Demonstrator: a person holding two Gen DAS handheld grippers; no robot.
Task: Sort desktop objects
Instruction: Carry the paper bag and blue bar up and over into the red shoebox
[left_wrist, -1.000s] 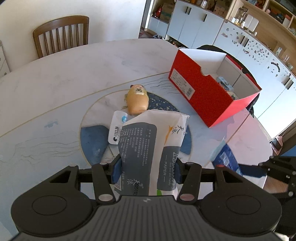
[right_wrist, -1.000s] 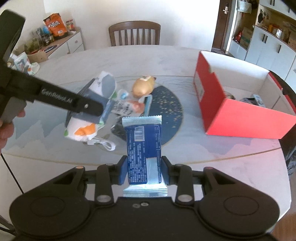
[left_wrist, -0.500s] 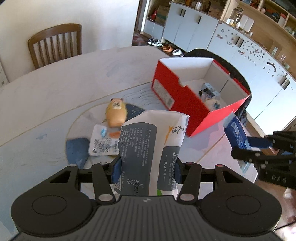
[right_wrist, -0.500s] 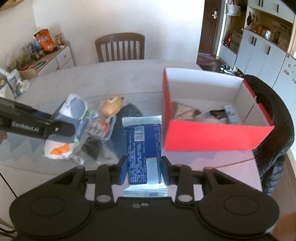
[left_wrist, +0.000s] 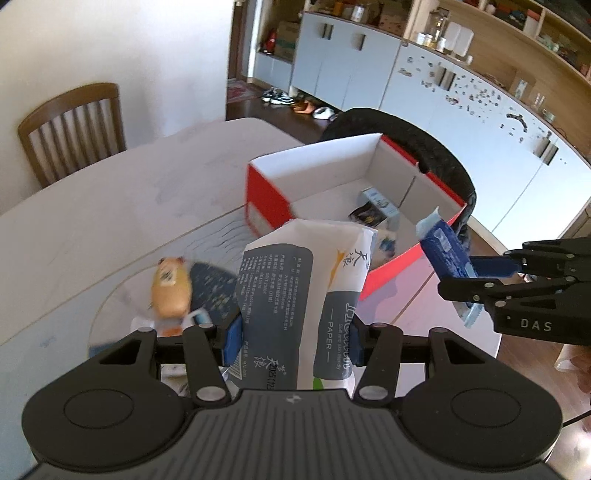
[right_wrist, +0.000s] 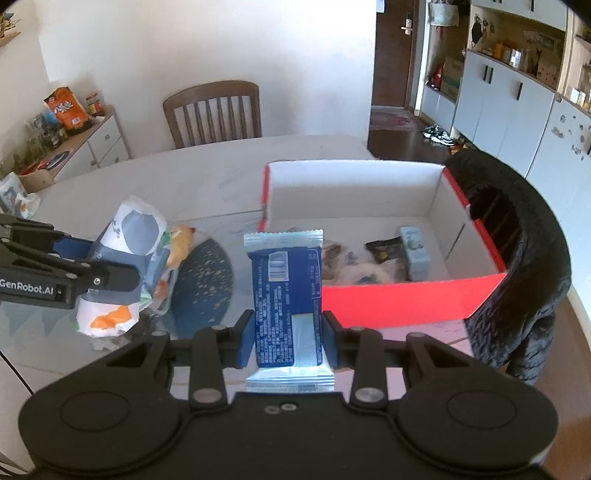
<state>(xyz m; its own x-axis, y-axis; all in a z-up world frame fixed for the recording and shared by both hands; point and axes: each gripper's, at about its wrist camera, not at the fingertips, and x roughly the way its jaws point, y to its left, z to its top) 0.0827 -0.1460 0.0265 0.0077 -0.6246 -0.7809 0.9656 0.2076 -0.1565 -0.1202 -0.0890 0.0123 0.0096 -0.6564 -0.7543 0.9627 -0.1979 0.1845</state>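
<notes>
My left gripper (left_wrist: 291, 341) clamps a tissue pack (left_wrist: 295, 295) at lower centre; my right gripper (right_wrist: 288, 338) clamps a blue snack wrapper (right_wrist: 286, 295) upright between its pads. Each view catches the other tool from the side — the wrapper (left_wrist: 445, 258) at right, the pack (right_wrist: 125, 266) at left. The red box (right_wrist: 406, 301) sits at centre right, small packets inside. Only the right view shows a sideboard (right_wrist: 96, 144) with an orange bag, upper left — only the left shows a yellow toy (left_wrist: 171, 290) on the table (left_wrist: 110, 221).
</notes>
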